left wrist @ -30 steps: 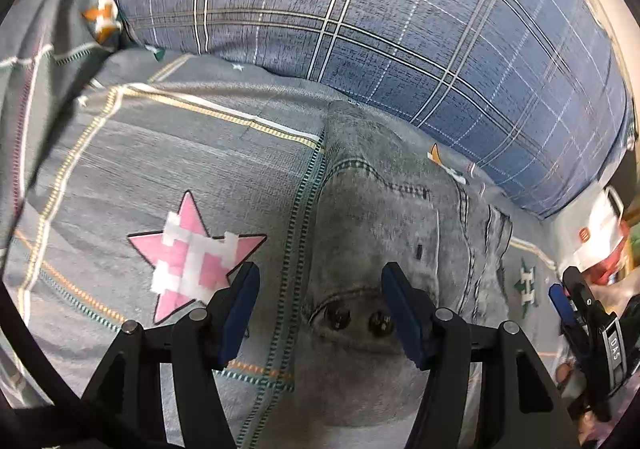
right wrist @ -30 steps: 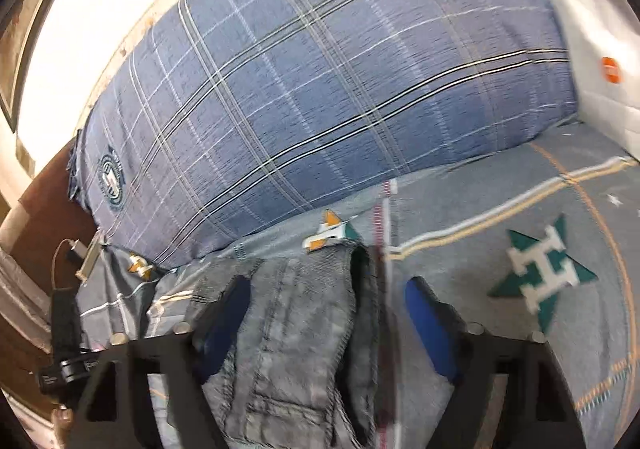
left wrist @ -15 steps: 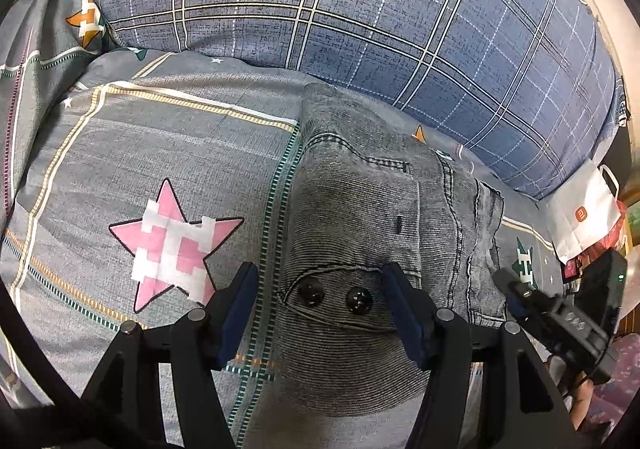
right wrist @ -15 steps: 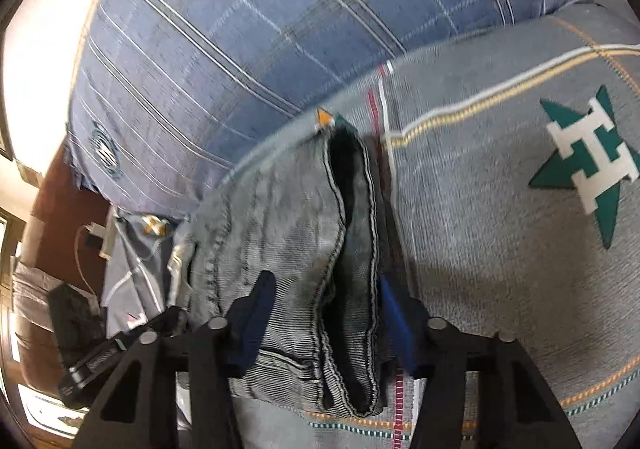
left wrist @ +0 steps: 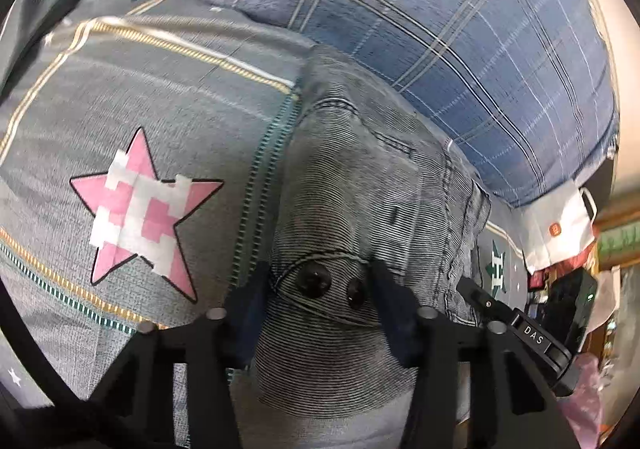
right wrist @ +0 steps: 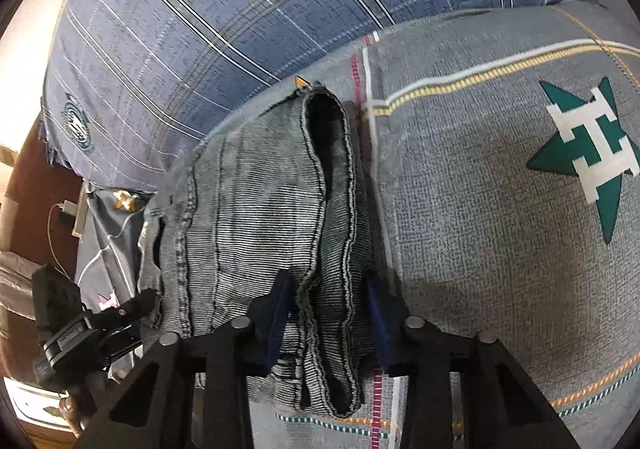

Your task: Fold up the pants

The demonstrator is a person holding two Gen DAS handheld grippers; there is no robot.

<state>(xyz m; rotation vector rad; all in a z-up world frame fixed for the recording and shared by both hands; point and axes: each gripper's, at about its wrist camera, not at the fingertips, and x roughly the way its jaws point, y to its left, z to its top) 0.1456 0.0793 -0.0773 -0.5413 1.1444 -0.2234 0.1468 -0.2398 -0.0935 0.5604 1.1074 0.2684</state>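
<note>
Folded grey denim pants (left wrist: 360,189) lie on a grey patterned bedsheet (left wrist: 160,109). My left gripper (left wrist: 320,297) has its blue pads on either side of the waistband end, where two dark buttons (left wrist: 314,281) show. In the right wrist view, the pants (right wrist: 260,201) show their hem openings, and my right gripper (right wrist: 328,309) is closing around the hem layers, its pads touching the cloth. The right gripper also shows in the left wrist view (left wrist: 516,325); the left gripper shows in the right wrist view (right wrist: 100,321).
A big blue plaid pillow (left wrist: 440,29) lies behind the pants. A pink star (left wrist: 140,209) and a green star (right wrist: 588,153) are printed on the sheet. A white bag (left wrist: 560,225) and clutter stand beyond the bed's right edge.
Both grippers have narrowed around the pants: the left onto the waistband end, the right onto the hem end. The cameras came closer to the cloth.
</note>
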